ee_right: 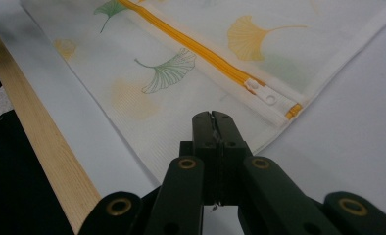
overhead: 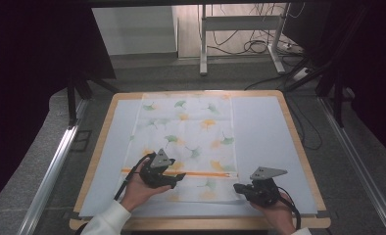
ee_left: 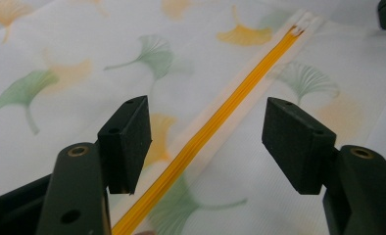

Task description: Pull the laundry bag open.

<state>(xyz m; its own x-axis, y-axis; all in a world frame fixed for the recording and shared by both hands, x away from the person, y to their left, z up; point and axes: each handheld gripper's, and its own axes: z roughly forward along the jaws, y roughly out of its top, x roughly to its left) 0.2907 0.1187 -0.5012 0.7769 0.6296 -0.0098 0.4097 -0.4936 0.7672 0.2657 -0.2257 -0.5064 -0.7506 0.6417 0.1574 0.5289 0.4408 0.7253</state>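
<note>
A white mesh bag printed with green and orange ginkgo leaves lies flat on the pale mat. An orange zipper runs across its near part. My left gripper hovers just over the zipper, jaws open on either side of it with nothing pinched. My right gripper sits at the bag's near right corner. Its jaws are shut, with the corner's cloth running in under them and a thin pale sliver between the pads. The zipper's white end tab lies just beyond them.
The pale blue mat covers a wooden table with a light rim. Metal rails run along both sides of the table. A desk frame and loose cables stand on the floor behind.
</note>
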